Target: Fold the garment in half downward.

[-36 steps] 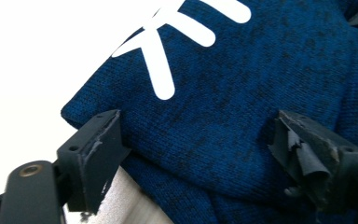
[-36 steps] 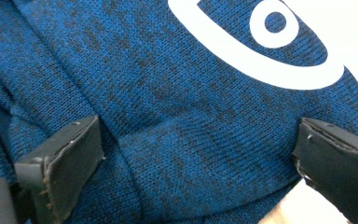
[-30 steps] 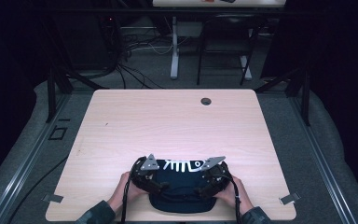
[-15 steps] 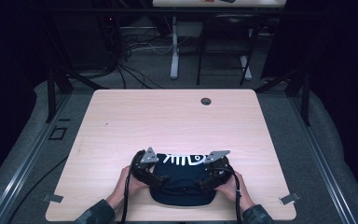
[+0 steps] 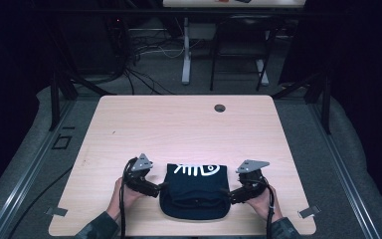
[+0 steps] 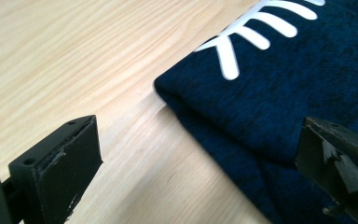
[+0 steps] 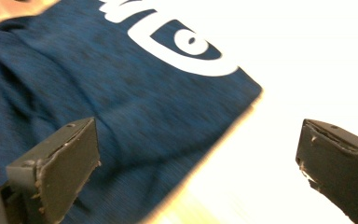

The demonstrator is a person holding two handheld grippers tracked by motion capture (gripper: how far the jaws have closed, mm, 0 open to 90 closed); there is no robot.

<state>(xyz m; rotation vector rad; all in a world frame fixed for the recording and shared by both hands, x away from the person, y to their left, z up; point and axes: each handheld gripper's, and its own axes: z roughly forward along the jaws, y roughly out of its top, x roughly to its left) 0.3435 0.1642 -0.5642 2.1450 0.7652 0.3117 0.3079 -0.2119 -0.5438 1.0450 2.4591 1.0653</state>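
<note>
A dark navy shirt (image 5: 195, 193) with a white fish-bone print lies folded near the table's front edge. My left gripper (image 5: 158, 189) sits at its left side, open, with one jaw over bare wood and the other over the cloth's edge. In the left gripper view the shirt (image 6: 284, 93) shows its folded corner, and the gripper (image 6: 200, 172) holds nothing. My right gripper (image 5: 227, 193) is at the shirt's right side, also open. In the right gripper view the shirt (image 7: 121, 93) lies under the left jaw, and the gripper (image 7: 198, 168) straddles its edge.
The light wooden table (image 5: 179, 124) has a round cable hole (image 5: 220, 107) near its far edge. Tape marks (image 5: 54, 211) sit at the front corners. Beyond the table are desk legs and floor cables (image 5: 144, 74). Dark frame posts flank both sides.
Both grippers have moved apart sideways, from over the shirt to its left and right edges. The shirt now lies as a flatter, squarer fold.
</note>
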